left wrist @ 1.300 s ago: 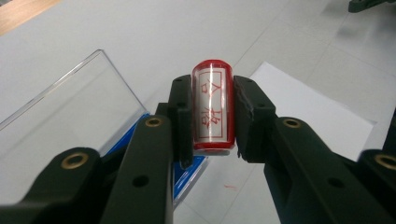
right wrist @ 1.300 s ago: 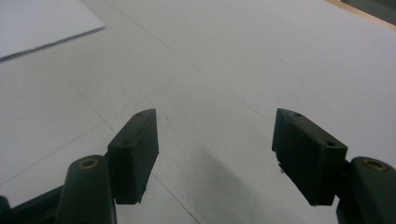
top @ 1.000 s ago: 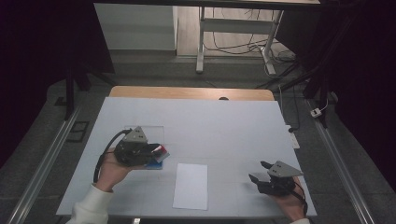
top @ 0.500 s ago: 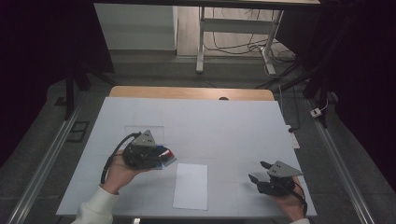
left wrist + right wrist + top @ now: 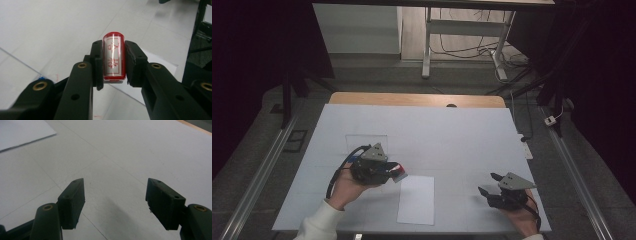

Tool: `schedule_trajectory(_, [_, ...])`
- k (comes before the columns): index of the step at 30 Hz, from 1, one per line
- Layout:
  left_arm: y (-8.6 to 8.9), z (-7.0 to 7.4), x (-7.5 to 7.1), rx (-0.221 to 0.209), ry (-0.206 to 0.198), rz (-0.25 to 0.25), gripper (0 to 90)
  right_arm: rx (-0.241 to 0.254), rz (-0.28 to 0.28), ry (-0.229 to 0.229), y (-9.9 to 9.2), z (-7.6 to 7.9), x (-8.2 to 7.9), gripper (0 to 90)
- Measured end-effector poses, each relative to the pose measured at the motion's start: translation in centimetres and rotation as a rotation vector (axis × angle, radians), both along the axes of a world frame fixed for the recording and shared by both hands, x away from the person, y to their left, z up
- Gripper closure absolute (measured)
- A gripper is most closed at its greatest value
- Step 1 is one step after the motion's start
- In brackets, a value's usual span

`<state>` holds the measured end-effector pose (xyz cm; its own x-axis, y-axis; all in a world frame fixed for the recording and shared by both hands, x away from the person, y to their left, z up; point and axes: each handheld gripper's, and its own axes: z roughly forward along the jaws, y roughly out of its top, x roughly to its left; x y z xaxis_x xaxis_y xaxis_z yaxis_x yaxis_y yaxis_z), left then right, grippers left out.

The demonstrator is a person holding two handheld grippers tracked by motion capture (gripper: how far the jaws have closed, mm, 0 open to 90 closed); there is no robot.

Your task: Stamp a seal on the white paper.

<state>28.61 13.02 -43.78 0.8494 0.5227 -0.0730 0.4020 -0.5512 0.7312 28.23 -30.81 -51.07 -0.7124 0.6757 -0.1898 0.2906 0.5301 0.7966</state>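
A red and clear stamp (image 5: 113, 56) with red characters on its face is clamped between the black jaws of my left gripper (image 5: 113, 60). From above, the left gripper (image 5: 393, 170) hovers over the white table just left of a white sheet of paper (image 5: 417, 199), and the stamp (image 5: 399, 171) shows at its tip. My right gripper (image 5: 488, 184) rests low near the table's front right with its jaws wide apart. In the right gripper view the gripper (image 5: 115, 202) has only bare table between its pads.
A clear square plate (image 5: 364, 142) lies on the white table cover (image 5: 437, 135) behind the left hand. The table's wooden far edge (image 5: 417, 99) shows at the back. Metal rails (image 5: 259, 175) run along both sides, and desk legs with cables (image 5: 462, 47) stand beyond.
The left hand has carried the stamp rightward and nearer, off the clear plate toward the sheet of paper. The right gripper has stayed in place, open.
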Motion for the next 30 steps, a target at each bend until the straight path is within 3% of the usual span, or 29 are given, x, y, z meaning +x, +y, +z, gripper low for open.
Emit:
schedule_trajectory(17, [-2.9, -0.9, -0.6, 0.006, 0.015, -0.074, 70.7, -0.006, 0.002, -0.001, 0.1, 0.0, 0.0, 31.4])
schedule_trajectory(30, [-4.8, -2.3, -0.7, 0.065, 0.029, -0.113, 70.7, -0.003, 0.002, 0.002, 0.0, 0.0, 0.0, 31.5])
